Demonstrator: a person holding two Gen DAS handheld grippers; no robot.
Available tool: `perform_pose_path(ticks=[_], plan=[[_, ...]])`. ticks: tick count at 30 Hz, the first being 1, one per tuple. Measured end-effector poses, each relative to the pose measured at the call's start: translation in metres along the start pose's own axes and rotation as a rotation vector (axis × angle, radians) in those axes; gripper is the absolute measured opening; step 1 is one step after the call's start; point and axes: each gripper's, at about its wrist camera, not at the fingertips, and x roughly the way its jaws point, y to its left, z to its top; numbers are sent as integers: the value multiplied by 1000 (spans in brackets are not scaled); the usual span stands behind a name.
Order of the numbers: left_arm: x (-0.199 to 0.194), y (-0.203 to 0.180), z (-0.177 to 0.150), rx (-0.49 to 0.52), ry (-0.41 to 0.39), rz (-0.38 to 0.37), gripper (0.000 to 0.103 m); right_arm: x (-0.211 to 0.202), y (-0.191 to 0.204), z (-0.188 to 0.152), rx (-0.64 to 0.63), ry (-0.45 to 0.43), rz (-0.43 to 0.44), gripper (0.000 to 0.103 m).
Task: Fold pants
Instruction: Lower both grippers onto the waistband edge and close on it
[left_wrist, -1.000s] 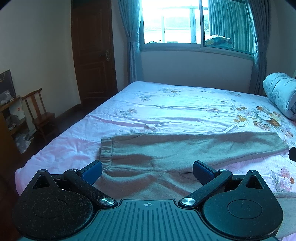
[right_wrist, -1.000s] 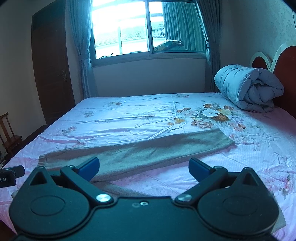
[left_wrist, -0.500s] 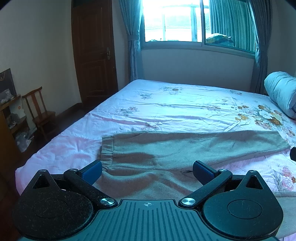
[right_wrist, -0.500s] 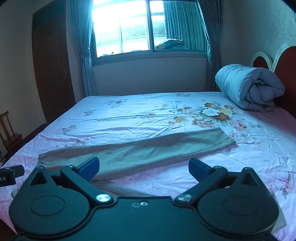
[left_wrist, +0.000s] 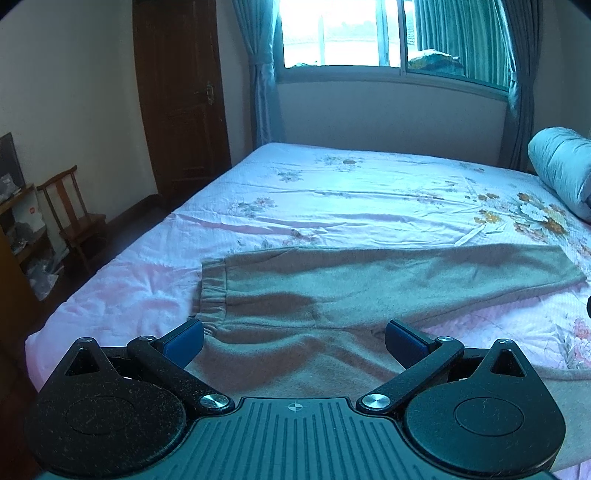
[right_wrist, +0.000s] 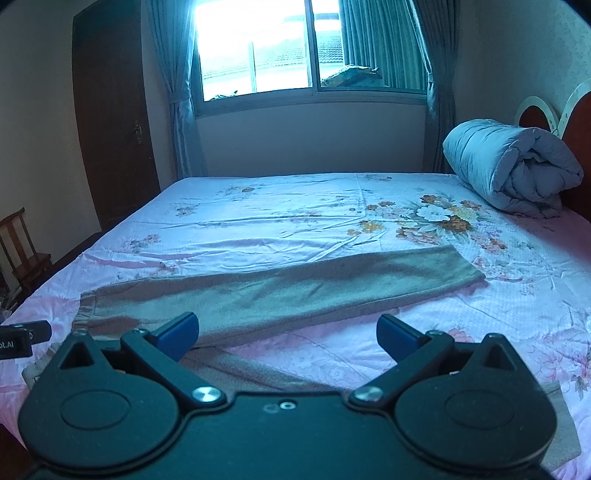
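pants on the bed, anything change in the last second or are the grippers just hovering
Almost nothing changed. The left gripper tipped slightly downward, so the window sits higher in its view; the right gripper barely drifted. Neither took hold of anything: both stay open above the pants. The pants lie as before on the bed, one leg stretched toward the rolled duvet, waistband on the left.

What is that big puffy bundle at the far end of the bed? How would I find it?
Start from the wide bed with the pink floral sheet and follow it to the red headboard. Against that headboard lies a pale blue quilted duvet rolled into a fat bundle. It is the only bulky thing there; the grey-brown fleece pants lie flat.
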Motion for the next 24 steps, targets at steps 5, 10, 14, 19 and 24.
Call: perform_pose_path(ticks=[5, 10, 14, 19, 24], plan=[[27, 13, 6, 21, 34, -54, 103, 16, -1, 0, -41, 4, 23, 97], [63, 32, 19, 61, 69, -77, 103, 40, 5, 2, -139, 14, 38, 97], [98, 48, 34, 133, 93, -105, 103, 61, 12, 8, -214, 16, 90, 97], [154, 72, 56, 186, 139, -89, 103, 92, 19, 21, -270, 28, 194, 97], [212, 85, 74, 261, 179, -75, 103, 136, 35, 36, -364, 87, 261, 90]])
